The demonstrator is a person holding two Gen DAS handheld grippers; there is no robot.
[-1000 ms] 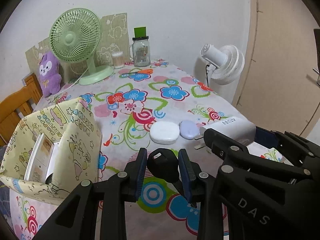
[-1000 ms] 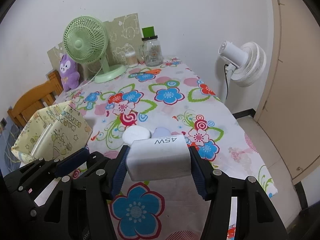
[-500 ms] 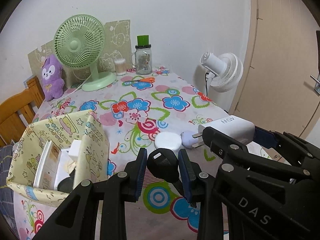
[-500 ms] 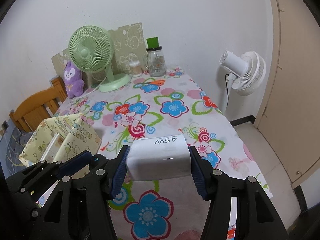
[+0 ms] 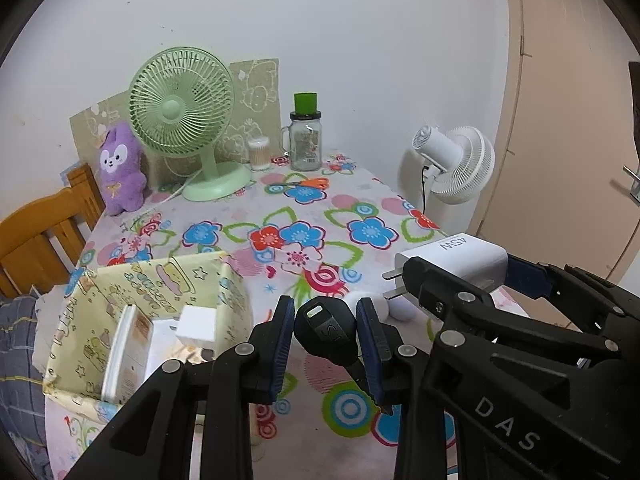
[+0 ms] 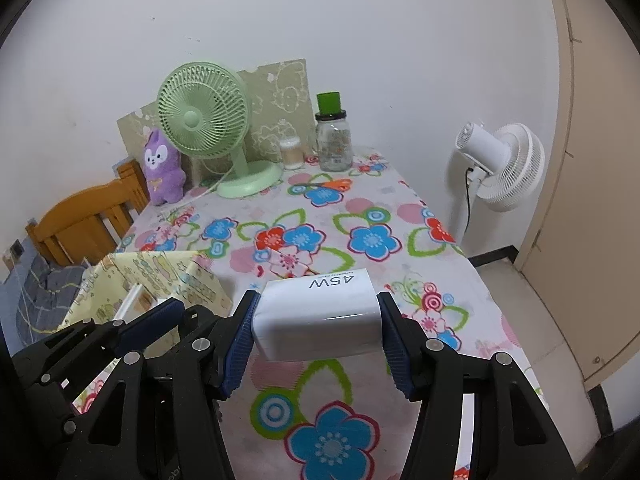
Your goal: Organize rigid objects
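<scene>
My left gripper (image 5: 326, 330) is shut on a small black rounded fob (image 5: 325, 330), held above the flowered tablecloth. Just to its right, my right gripper (image 6: 316, 330) is shut on a white charger (image 6: 318, 318) marked 45W; that charger (image 5: 456, 260) shows its metal prongs in the left wrist view. A yellow patterned box (image 5: 160, 292) stands open at the lower left with a white adapter (image 5: 196, 326) and a flat white item inside. A white round case (image 5: 382, 306) and a pale lilac case (image 5: 402, 310) lie on the cloth, mostly hidden behind the grippers.
At the back of the table stand a green desk fan (image 5: 184, 120), a purple plush toy (image 5: 120, 168), a glass jar with a green lid (image 5: 305, 140) and a cotton-swab pot (image 5: 259, 154). A white floor fan (image 5: 456, 164) stands off the right edge, a wooden chair (image 5: 40, 236) at left.
Both grippers have risen with their loads, so the table looks farther below. The box's inside has come into view, and the two small cases have slipped behind the grippers.
</scene>
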